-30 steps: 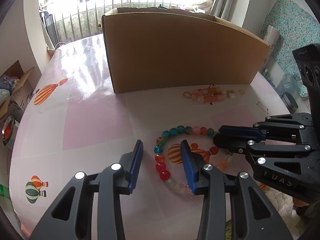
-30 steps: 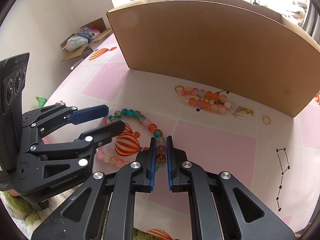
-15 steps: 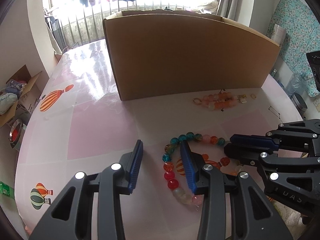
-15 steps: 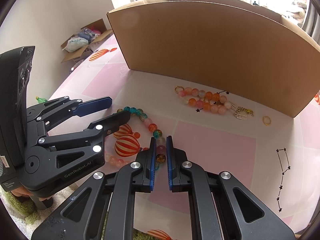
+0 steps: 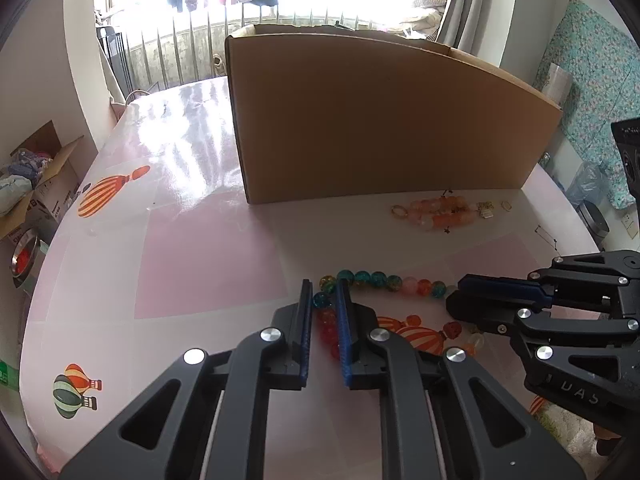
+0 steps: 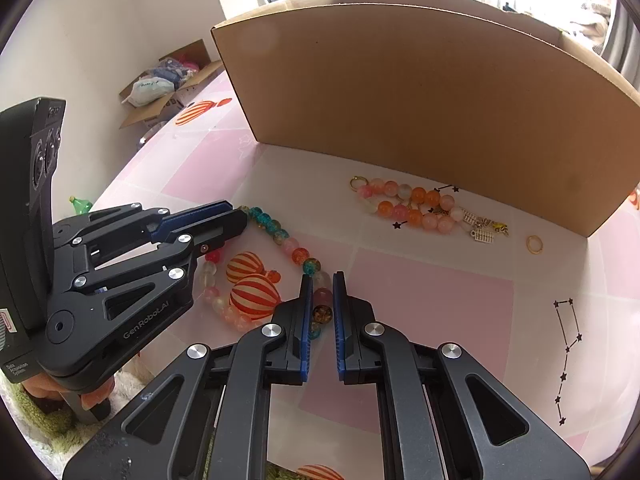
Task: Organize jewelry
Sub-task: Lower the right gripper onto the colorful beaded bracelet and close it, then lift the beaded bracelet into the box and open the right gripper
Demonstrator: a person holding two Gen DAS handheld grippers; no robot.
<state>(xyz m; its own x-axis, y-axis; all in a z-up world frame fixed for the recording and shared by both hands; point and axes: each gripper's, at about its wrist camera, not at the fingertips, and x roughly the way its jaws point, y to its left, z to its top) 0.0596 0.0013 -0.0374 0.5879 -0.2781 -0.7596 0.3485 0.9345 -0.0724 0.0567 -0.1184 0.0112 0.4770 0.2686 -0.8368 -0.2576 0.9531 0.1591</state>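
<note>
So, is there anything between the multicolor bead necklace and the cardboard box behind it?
Nothing visible does. From the multicolor bead necklace to the cardboard box lies bare tablecloth; the orange-pink bead strand lies off to the right.

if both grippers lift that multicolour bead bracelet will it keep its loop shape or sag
The multicolour bead bracelet will probably sag: it is separate round beads on a string, lying in a loose uneven loop. The left gripper and right gripper each pinch one spot, so beads between them would likely droop. The glossy beads may slip.

Cardboard box [image 5: 384,120] on tbl [image 5: 200,248]
</note>
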